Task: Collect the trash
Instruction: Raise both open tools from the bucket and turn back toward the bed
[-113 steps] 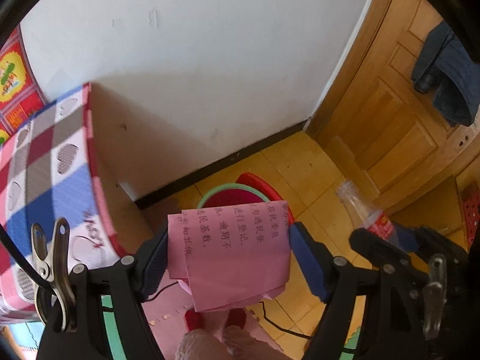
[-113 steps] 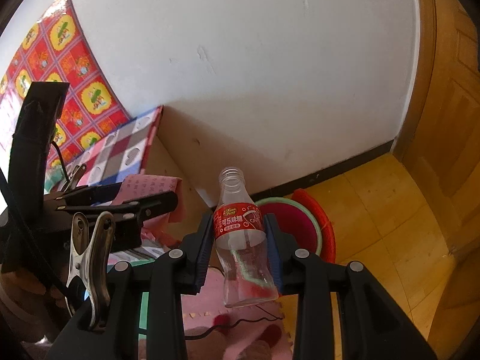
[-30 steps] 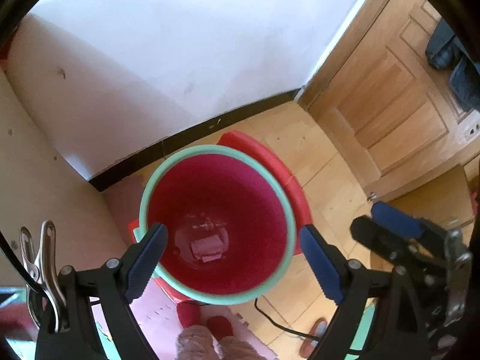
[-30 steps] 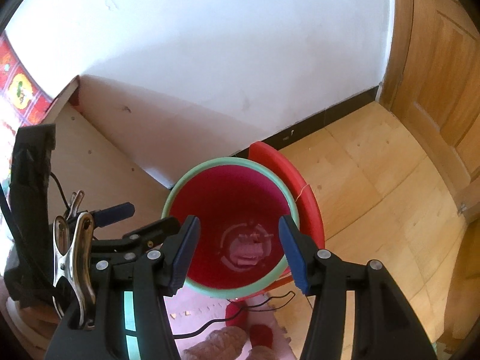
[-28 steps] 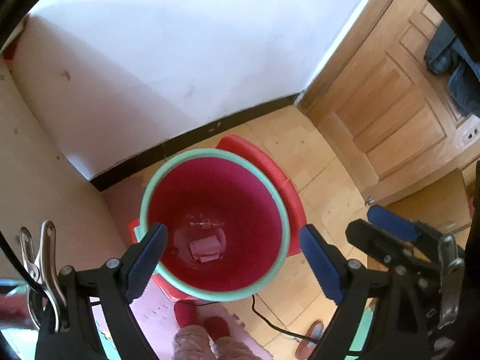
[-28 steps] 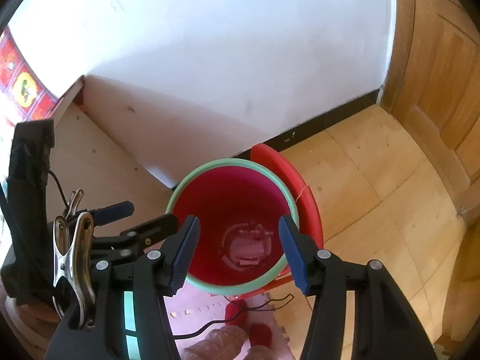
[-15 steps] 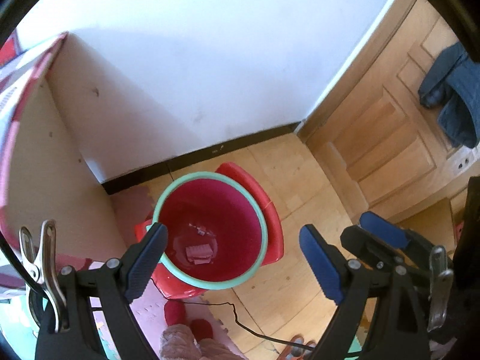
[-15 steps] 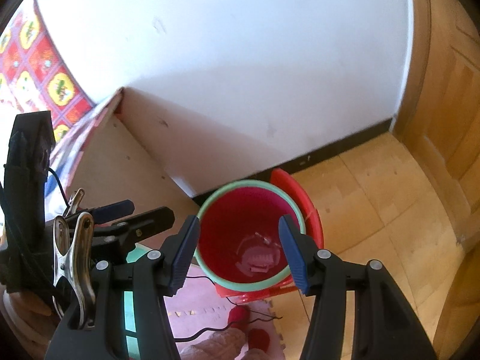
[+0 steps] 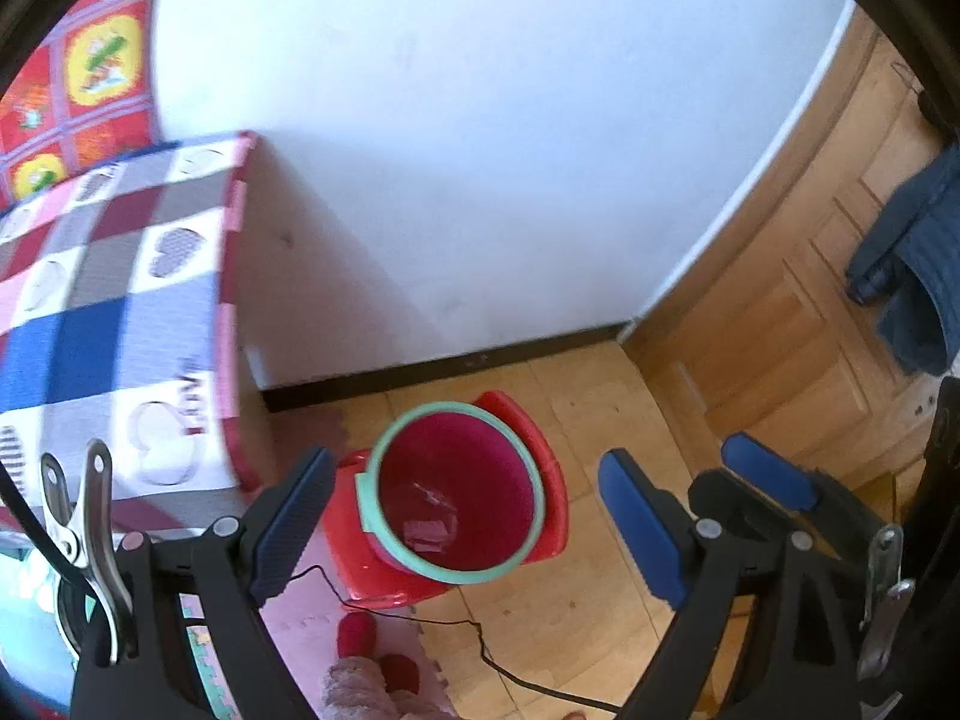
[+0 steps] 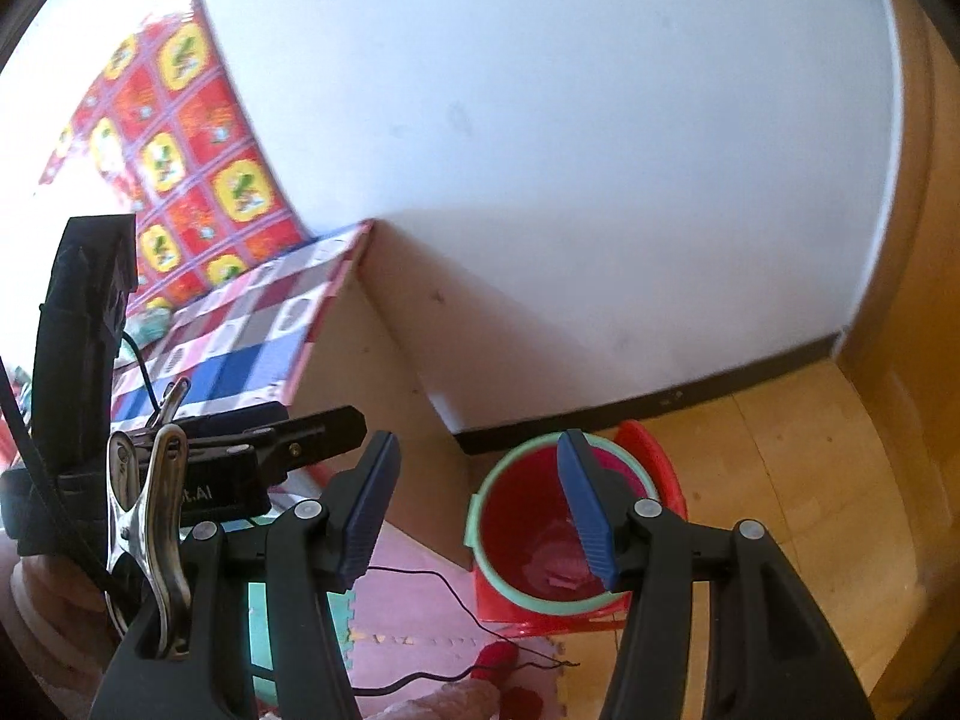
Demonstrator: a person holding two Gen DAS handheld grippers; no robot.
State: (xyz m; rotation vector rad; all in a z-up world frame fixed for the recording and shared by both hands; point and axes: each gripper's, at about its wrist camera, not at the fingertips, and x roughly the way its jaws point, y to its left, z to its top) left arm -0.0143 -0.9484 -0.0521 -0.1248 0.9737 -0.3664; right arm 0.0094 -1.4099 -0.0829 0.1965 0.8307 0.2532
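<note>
A red bucket with a green rim (image 9: 366,468) stands on the wooden floor by the wall. It shows in the right wrist view too (image 10: 528,603). Pink paper (image 9: 427,534) and a clear bottle (image 9: 429,493) lie at its bottom. My left gripper (image 9: 465,525) is open and empty, high above the bucket. My right gripper (image 10: 480,507) is open and empty, up and left of the bucket. It also shows at the right in the left wrist view (image 9: 768,474).
A table with a checked cloth (image 9: 90,312) stands left of the bucket. A red stool or basin (image 9: 549,516) sits under the bucket. A black cable (image 9: 480,642) runs over the floor. A wooden door (image 9: 810,300) with a hanging dark jacket (image 9: 912,276) is at right.
Both grippers let go of the pink paper and the bottle, which now lie in the bucket. Both have since risen and pulled back, so the bucket looks smaller and the table has come into view.
</note>
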